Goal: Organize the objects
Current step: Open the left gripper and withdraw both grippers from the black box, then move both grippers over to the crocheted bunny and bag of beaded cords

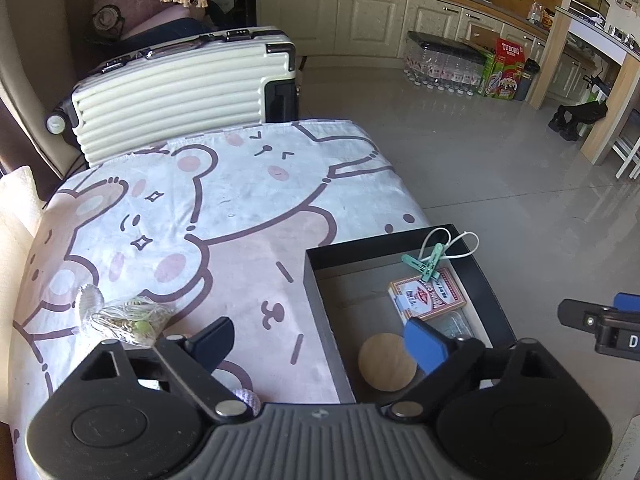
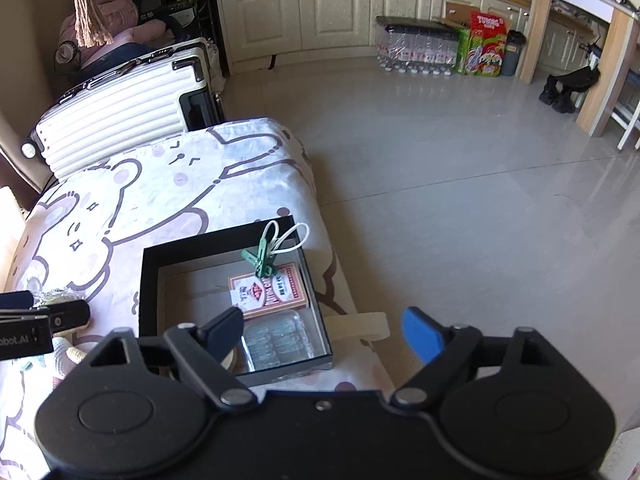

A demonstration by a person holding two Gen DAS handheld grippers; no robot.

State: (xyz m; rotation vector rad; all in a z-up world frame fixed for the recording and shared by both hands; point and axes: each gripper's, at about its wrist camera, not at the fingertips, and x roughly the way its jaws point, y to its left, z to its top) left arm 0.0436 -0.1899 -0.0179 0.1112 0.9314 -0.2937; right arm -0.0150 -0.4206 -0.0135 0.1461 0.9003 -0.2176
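In the left wrist view, the left gripper (image 1: 320, 344) hangs with jaws apart and empty, and the clear bag of small items (image 1: 130, 320) lies on the cartoon-print cloth (image 1: 224, 216) just beyond its left finger, outside the black box (image 1: 316, 280). In the right wrist view, the right gripper (image 2: 324, 332) is also apart and empty over the box's near right corner, so the bag lies well off to its left, and the left hand is judged nearer.

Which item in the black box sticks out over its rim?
The green clothespin with its white cord loop: it leans over the black box's far rim. Card deck, wooden disc and clear case lie flat inside.
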